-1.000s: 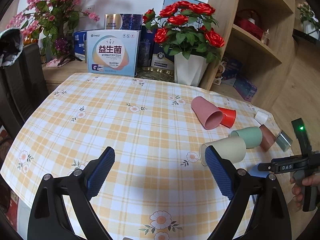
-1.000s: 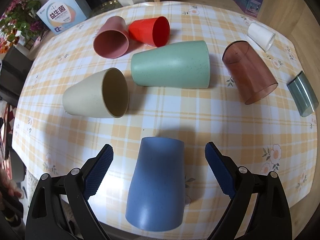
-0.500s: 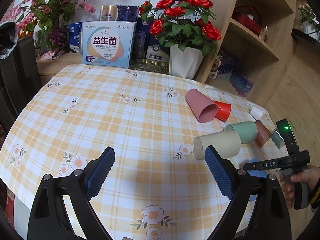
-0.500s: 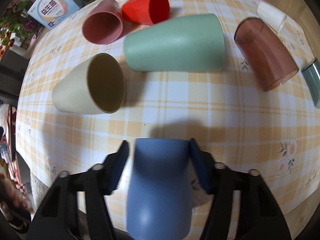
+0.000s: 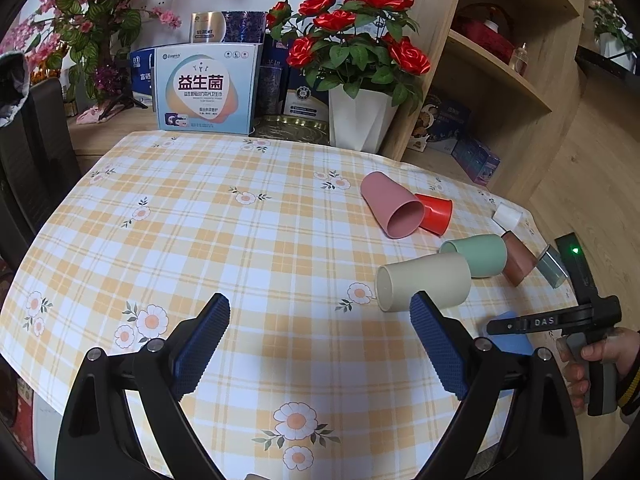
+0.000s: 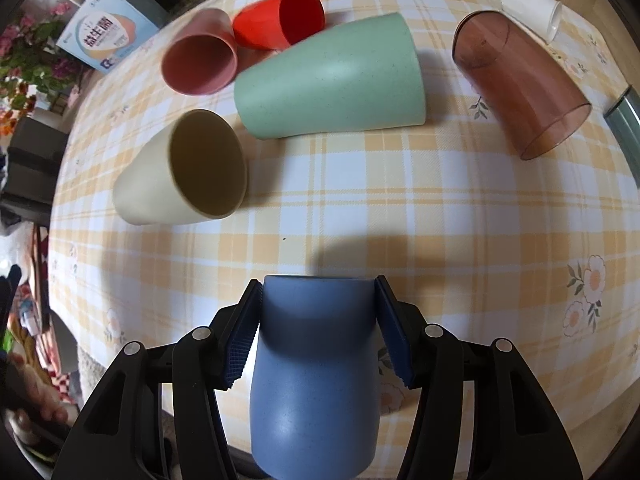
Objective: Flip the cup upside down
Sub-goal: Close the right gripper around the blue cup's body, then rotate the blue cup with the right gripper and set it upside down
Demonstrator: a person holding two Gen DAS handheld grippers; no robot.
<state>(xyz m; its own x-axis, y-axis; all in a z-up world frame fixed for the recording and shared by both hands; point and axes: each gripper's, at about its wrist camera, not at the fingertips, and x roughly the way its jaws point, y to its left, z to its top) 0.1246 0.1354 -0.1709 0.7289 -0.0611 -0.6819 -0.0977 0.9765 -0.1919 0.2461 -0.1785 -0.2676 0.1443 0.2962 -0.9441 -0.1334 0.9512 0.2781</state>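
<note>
A blue cup (image 6: pixel 316 364) lies on its side at the near edge of the checked tablecloth (image 6: pixel 400 216). My right gripper (image 6: pixel 318 312) is shut on it, one pad on each side near its closed end. In the left wrist view the blue cup (image 5: pixel 510 336) shows partly behind my left finger, under the right gripper's body (image 5: pixel 560 320). My left gripper (image 5: pixel 320 328) is open and empty above the tablecloth (image 5: pixel 240 248).
Several cups lie on their sides beyond: cream (image 6: pixel 180 172), green (image 6: pixel 332 80), pink (image 6: pixel 200 56), red (image 6: pixel 280 16), brown clear (image 6: pixel 516 80), white (image 6: pixel 528 8), and a grey one (image 6: pixel 624 120). A rose pot (image 5: pixel 360 120) and boxes (image 5: pixel 206 88) stand behind the table.
My right gripper moved forward over the blue cup and closed on it. The left gripper drifted back and stayed open.
</note>
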